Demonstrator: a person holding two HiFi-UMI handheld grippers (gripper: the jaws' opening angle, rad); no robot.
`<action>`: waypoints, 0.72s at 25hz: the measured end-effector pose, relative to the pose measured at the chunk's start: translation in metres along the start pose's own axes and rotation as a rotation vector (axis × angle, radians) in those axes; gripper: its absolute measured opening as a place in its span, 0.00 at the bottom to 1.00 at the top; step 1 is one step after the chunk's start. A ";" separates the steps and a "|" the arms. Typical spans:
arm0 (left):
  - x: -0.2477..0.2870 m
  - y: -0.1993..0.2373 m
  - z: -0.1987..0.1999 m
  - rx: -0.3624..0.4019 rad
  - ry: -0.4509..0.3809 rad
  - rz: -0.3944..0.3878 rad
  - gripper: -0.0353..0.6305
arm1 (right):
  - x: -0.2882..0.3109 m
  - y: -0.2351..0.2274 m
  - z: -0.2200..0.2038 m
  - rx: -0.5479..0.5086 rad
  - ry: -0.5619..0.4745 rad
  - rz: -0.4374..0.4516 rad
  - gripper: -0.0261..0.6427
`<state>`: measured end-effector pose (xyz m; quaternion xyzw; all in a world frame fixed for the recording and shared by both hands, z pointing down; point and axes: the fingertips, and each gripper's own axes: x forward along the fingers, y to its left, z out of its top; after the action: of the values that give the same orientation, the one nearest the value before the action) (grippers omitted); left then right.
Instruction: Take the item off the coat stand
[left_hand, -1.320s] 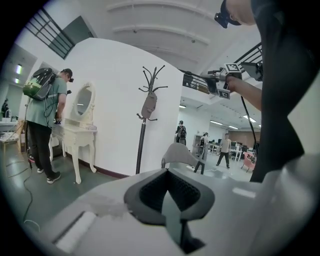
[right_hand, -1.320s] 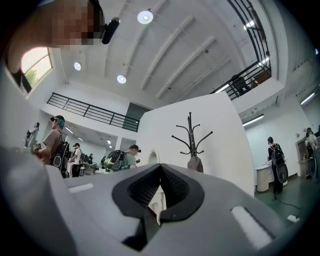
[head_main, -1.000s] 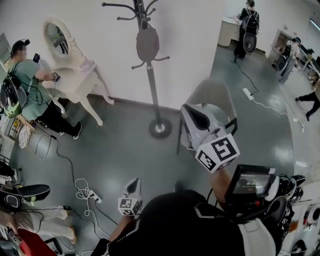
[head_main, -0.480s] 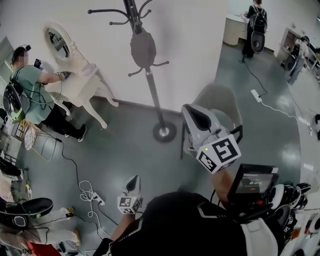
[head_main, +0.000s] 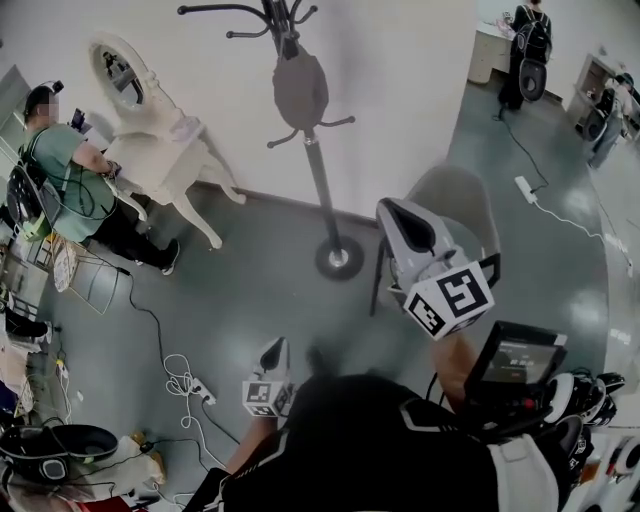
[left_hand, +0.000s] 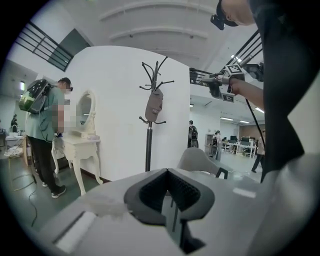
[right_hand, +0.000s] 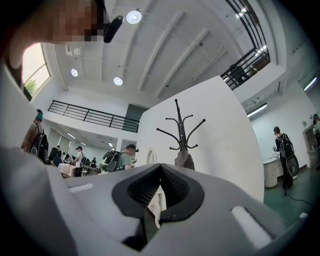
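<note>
A black coat stand (head_main: 318, 170) rises from a round base on the grey floor before a white wall. A grey item (head_main: 300, 88) hangs on its upper hooks. My right gripper (head_main: 395, 212) is raised and points toward the stand, well short of it, shut with nothing in it. The left gripper (head_main: 274, 346) is held lower and nearer to me, also shut and empty. The left gripper view shows the stand (left_hand: 148, 135) and the item (left_hand: 154, 104) far beyond the closed jaws (left_hand: 167, 192). From the right gripper (right_hand: 159, 187), the item (right_hand: 184, 160) shows just above the jaws.
A grey chair (head_main: 452, 200) stands just right of the stand's base. At the left, a white dressing table with an oval mirror (head_main: 150, 150) has a person in a green shirt (head_main: 70, 185) at it. Cables and a power strip (head_main: 185, 385) lie on the floor.
The head view has shifted a little, so the stand and the right gripper sit slightly further right in the picture. Both grippers stay shut and away from the stand.
</note>
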<state>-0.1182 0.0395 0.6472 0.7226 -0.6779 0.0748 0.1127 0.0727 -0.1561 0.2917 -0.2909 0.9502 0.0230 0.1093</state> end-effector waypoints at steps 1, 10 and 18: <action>0.005 0.003 0.002 0.006 -0.001 -0.012 0.12 | 0.006 -0.002 -0.002 0.000 -0.001 -0.012 0.05; 0.045 0.057 0.018 0.036 -0.012 -0.102 0.12 | 0.065 0.001 -0.015 0.002 0.009 -0.063 0.05; 0.087 0.101 0.024 0.073 -0.017 -0.167 0.12 | 0.101 -0.002 -0.024 -0.025 0.018 -0.122 0.05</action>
<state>-0.2144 -0.0561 0.6530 0.7809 -0.6130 0.0838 0.0865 -0.0129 -0.2157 0.2932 -0.3497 0.9313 0.0256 0.0984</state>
